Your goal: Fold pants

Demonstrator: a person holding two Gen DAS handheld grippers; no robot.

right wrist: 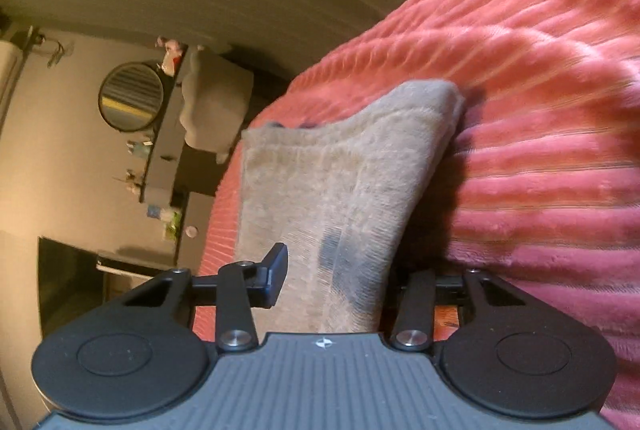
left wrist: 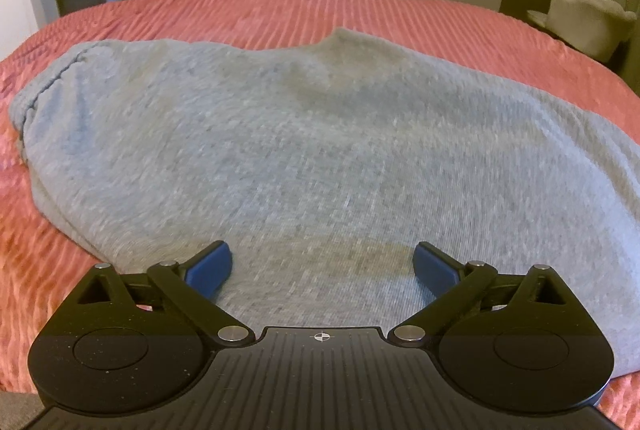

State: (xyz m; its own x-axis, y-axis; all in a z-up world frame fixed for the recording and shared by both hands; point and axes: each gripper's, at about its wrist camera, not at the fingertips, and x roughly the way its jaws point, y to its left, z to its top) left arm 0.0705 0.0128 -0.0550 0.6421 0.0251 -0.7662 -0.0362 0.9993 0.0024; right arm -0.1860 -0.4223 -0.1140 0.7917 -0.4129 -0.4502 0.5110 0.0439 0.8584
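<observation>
The grey pants point(left wrist: 320, 149) lie on the pink ribbed bedspread point(left wrist: 260, 5), and in the left wrist view they look already doubled over, one leg on the other, with stacked edges showing at the left end. The left gripper point(left wrist: 323, 268) hangs low over the near edge of the fabric with its blue pads point(left wrist: 210, 266) spread wide and nothing between them. The right wrist view is rolled on its side: there a narrower part of the pants point(right wrist: 340, 189) rises off the bedspread point(right wrist: 540, 109) and runs back between the arms of the right gripper point(right wrist: 340, 282). One finger point(right wrist: 276, 276) shows at the cloth's left side; the other is hidden behind the fabric, so I cannot tell whether the jaws actually pinch it (the lifted cloth suggests a hold, but that is only a guess). By my reading the lengthwise fold is done and the crosswise folds are left: the raised end needs carrying over the rest, then a flattening.
</observation>
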